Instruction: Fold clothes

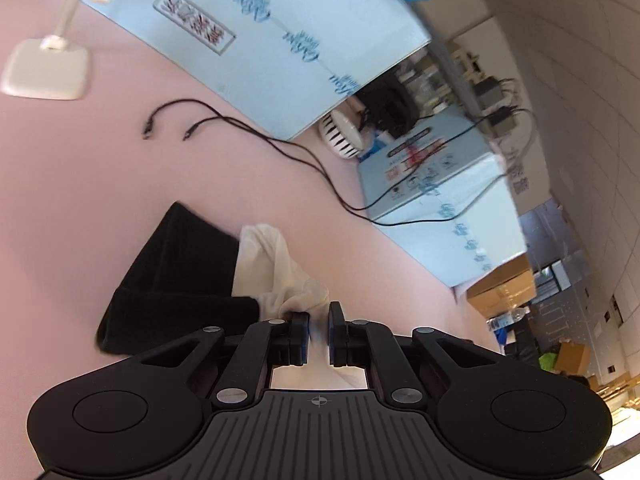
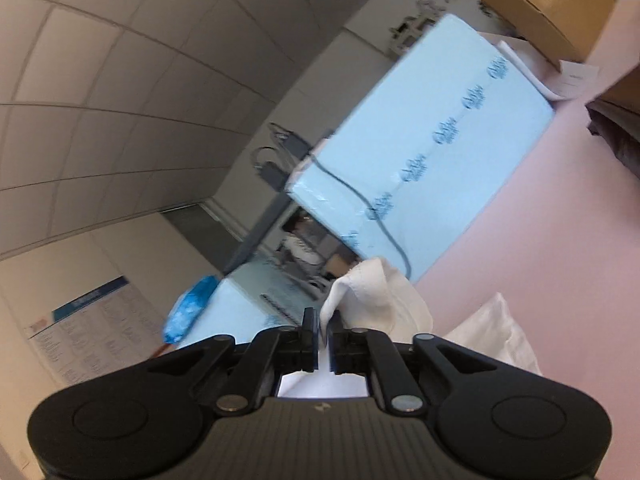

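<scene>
Both grippers, left gripper [image 1: 319,334] and right gripper [image 2: 323,336], each pinch the white garment [image 2: 380,300] between nearly closed fingers, apparently lifting it off the pink table [image 1: 100,168] to fold.

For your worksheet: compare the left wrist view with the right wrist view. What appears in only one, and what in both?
Left wrist only: a black garment, loose black cables and a white stand base on the pink table.
Right wrist only: ceiling tiles and a wall poster.
Both: the white garment at the gripper tips, light blue boxes, a cardboard box.
</scene>
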